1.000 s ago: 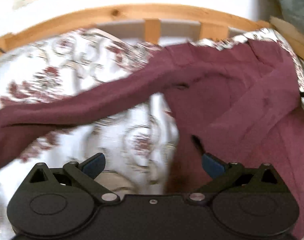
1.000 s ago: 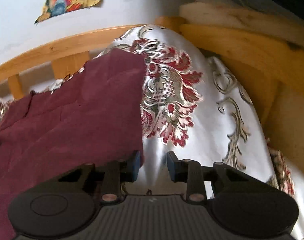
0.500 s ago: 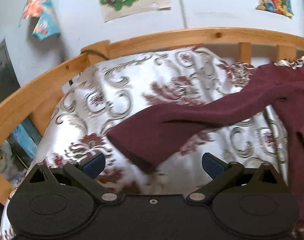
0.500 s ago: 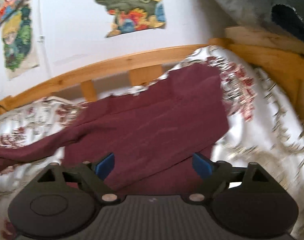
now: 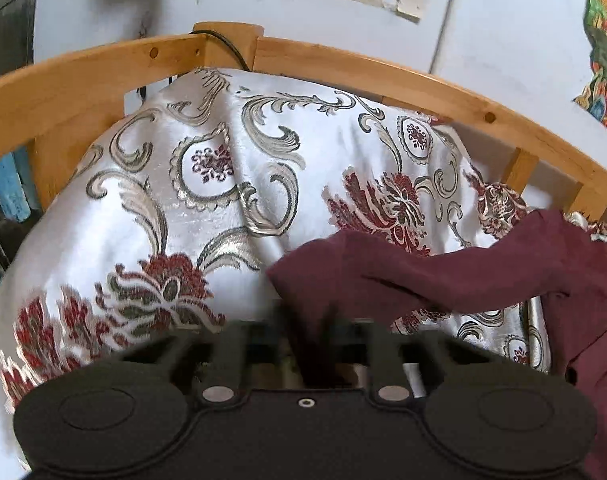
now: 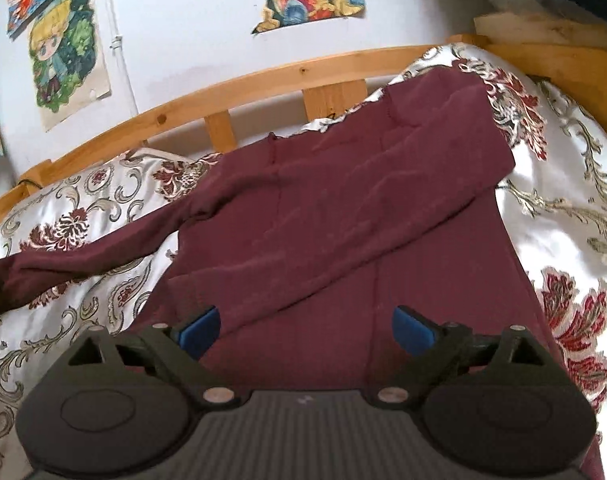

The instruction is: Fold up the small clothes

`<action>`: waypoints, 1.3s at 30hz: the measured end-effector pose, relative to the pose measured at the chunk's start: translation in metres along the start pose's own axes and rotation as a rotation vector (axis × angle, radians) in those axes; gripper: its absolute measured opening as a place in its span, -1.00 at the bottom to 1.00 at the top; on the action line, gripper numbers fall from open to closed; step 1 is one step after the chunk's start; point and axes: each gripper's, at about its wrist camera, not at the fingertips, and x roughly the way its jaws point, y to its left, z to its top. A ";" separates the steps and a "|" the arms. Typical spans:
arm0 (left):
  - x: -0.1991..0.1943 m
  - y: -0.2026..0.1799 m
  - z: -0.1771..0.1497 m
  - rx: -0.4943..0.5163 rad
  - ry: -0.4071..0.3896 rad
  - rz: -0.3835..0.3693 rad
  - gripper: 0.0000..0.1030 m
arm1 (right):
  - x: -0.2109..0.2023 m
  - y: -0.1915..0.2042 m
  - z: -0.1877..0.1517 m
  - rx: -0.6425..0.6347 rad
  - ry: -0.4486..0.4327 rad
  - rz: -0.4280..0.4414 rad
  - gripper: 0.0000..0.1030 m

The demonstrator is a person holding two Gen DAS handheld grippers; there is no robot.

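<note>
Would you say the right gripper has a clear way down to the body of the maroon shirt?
Probably yes: the right gripper is open directly above the maroon shirt, which lies flat on the bedspread with nothing between.

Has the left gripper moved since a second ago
Yes. The left gripper swung left toward the bed rail's corner post and closed on the maroon sleeve.

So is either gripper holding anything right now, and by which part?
The left gripper looks closed on the cuff end of the maroon garment's sleeve, though motion blur hides the contact. The right gripper is open, holding nothing.
</note>
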 end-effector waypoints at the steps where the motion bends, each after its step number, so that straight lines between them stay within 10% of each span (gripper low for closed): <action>1: -0.004 -0.002 0.004 0.008 0.001 -0.013 -0.83 | 0.000 -0.002 0.000 0.012 0.000 0.006 0.86; 8: -0.062 0.002 0.040 -0.028 0.034 -0.225 -0.86 | 0.003 -0.016 -0.004 0.049 0.010 0.031 0.86; 21: -0.066 -0.017 0.046 -0.066 0.012 -0.270 -0.86 | 0.009 -0.014 -0.005 0.035 0.044 0.080 0.87; 31: -0.132 -0.172 0.090 0.225 -0.194 -0.647 -0.86 | -0.001 -0.029 0.008 -0.002 0.025 0.028 0.87; 39: -0.109 -0.322 0.033 0.446 0.001 -0.934 -0.86 | -0.018 -0.073 0.026 0.000 -0.035 -0.123 0.87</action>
